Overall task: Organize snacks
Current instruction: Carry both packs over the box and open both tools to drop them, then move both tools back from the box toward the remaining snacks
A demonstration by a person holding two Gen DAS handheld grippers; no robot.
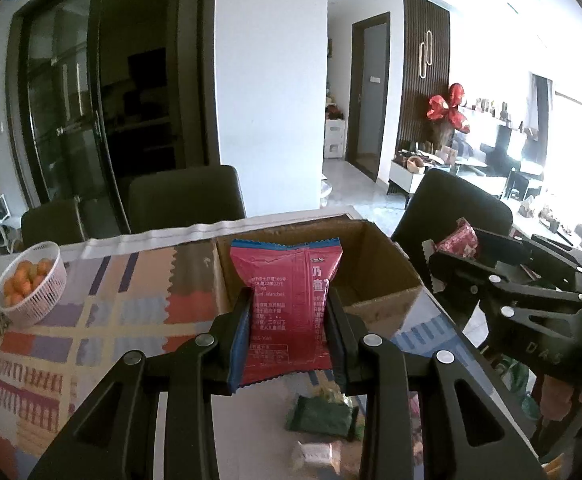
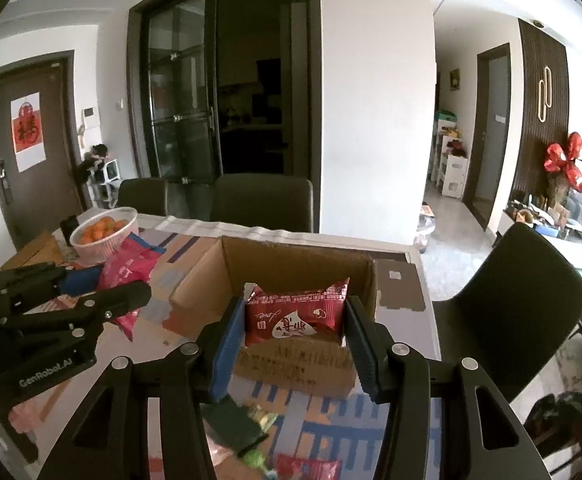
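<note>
The box [image 2: 299, 268] stands open at the top, its inside bare where it shows, so the way down into it is free. Loose packets [image 2: 235, 424] litter the cloth [image 1: 103, 308] in front of it, and the fruit basket [image 1: 31, 284] stands well off to the left. Chairs [image 2: 263, 202] close the table's far edge.

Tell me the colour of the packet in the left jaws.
Pink-red packet with a blue top edge; clearest in the left wrist view.
</note>
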